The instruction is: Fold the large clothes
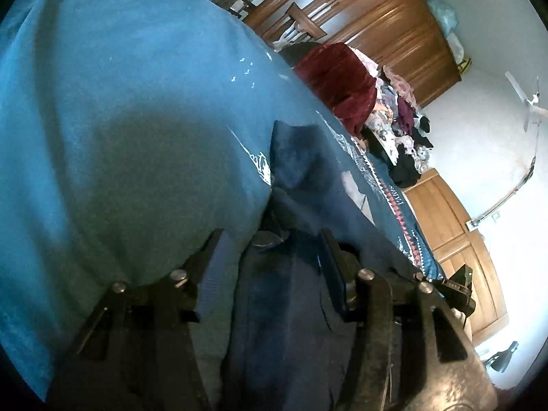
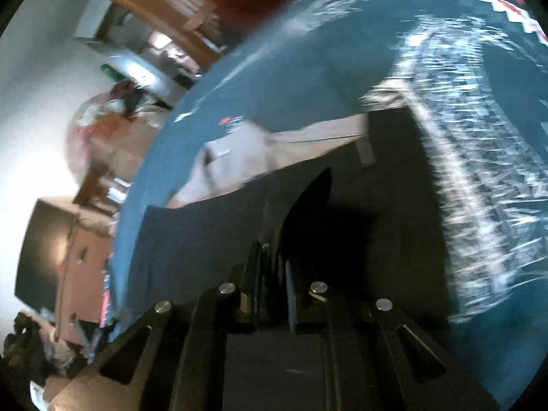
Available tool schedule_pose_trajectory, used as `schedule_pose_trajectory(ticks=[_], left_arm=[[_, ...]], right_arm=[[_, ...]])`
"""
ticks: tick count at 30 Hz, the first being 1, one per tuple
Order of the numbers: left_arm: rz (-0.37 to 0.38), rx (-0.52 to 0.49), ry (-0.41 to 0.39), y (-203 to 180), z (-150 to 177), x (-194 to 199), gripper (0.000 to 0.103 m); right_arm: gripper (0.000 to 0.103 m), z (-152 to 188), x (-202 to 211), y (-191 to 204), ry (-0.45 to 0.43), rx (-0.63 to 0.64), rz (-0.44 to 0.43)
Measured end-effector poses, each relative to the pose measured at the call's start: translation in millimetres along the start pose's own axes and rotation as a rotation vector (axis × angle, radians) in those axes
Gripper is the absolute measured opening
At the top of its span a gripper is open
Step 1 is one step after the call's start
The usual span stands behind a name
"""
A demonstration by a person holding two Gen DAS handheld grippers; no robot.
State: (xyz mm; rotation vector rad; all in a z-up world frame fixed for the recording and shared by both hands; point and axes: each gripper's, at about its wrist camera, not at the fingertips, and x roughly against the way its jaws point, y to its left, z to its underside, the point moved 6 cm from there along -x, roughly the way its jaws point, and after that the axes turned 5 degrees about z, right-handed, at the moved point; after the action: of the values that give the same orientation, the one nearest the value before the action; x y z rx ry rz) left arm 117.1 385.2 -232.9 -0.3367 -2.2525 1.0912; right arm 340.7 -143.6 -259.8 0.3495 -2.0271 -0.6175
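Dark navy cloth, a large garment (image 1: pixel 291 308), fills the gap between the two black fingers of the left tongs (image 1: pixel 270 239), whose jaws stand apart with the bunched fabric running through them. The right tongs (image 2: pixel 274 257) are nearly closed, pinching a dark fold of the same garment (image 2: pixel 219 239). Beneath it lies a teal bedspread with white printed patterns and a red zigzag border (image 1: pixel 120 102), covering a bed. Farther back on the bed rests one dark red velvety bundle (image 1: pixel 339 82), then a heap of mixed clothes in pink, purple and black (image 1: pixel 404 126). Behind stands a brown wooden wardrobe (image 1: pixel 387 24) against a white wall (image 1: pixel 479 144). The right wrist view is motion-blurred.
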Motion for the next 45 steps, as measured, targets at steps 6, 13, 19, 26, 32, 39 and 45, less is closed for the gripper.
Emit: schedule_pose_trajectory(ticks=[6, 13, 19, 26, 32, 39, 45], left_arm=[[-0.022, -0.009, 0.005, -1.7, -1.8, -3.2, 0.052], [-0.039, -0.020, 0.011, -1.8, -2.3, -6.7, 0.052], [-0.095, -0.047, 0.019, -17.1, -7.2, 2.9, 0.051], [-0.012, -0.345, 0.128, -119.5, -13.4, -66.5, 0.063], [-0.179, -0.209, 0.297, -51.6, -9.7, -148.8, 0.035], [-0.104, -0.230, 0.225, -76.1, -42.2, -124.9, 0.044], [-0.237, -0.193, 0.226, -33.7, -87.6, -167.0, 0.067]], right_arm=[[0.011, 5.1, -11.0, -26.1, 0.032, -0.011, 0.042], [0.007, 6.9, -9.2, -45.2, 0.030, 0.005, 0.040], [0.016, 9.1, -3.2, -44.7, 0.008, 0.058, 0.117], [0.019, 31.7, -6.7, 45.9, -0.006, 0.211, -0.014], [0.000, 55.8, -77.3, 41.2, 0.152, 0.224, 0.005], [0.019, 26.8, -47.0, 45.2, 0.077, 0.263, -0.033], [0.022, -23.0, -61.2, -20.1, 0.101, 0.159, 0.120]])
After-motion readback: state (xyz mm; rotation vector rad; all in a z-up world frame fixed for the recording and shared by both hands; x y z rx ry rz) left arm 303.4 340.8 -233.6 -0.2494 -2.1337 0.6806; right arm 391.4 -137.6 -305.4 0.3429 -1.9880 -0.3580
